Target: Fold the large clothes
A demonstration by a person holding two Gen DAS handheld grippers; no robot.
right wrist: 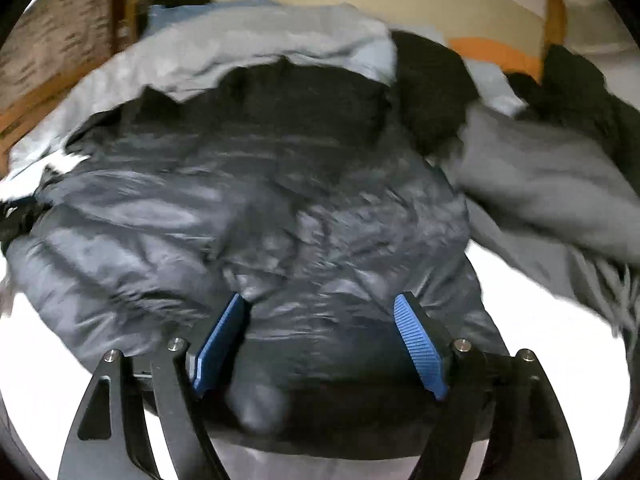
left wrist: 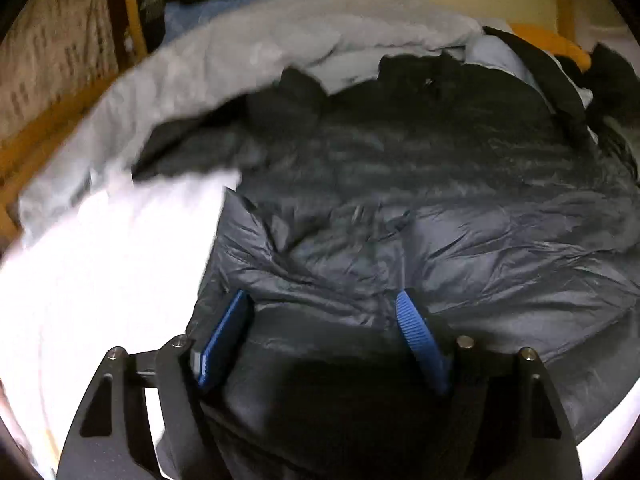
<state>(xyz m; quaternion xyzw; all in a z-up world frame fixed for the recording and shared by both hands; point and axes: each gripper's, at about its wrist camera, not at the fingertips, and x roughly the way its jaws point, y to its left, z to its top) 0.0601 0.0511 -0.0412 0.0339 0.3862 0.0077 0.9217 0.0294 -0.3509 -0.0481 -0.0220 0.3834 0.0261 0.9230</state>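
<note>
A dark navy quilted puffer jacket (left wrist: 400,200) lies spread on a white surface (left wrist: 100,280); it also fills the right wrist view (right wrist: 260,220). My left gripper (left wrist: 324,308) is open, its blue pads (left wrist: 224,340) standing wide apart over the jacket's near hem, with fabric between them. My right gripper (right wrist: 320,312) is open too, its blue pads (right wrist: 420,344) straddling the near hem, where a bulge of fabric sits between the fingers. Both views are blurred by motion.
A pale grey-blue garment (left wrist: 240,52) lies behind the jacket. A grey fringed cloth (right wrist: 560,200) and black clothes (right wrist: 432,88) lie at the right. A wooden frame (left wrist: 48,140) runs along the left, with an orange item (left wrist: 560,44) at the back right.
</note>
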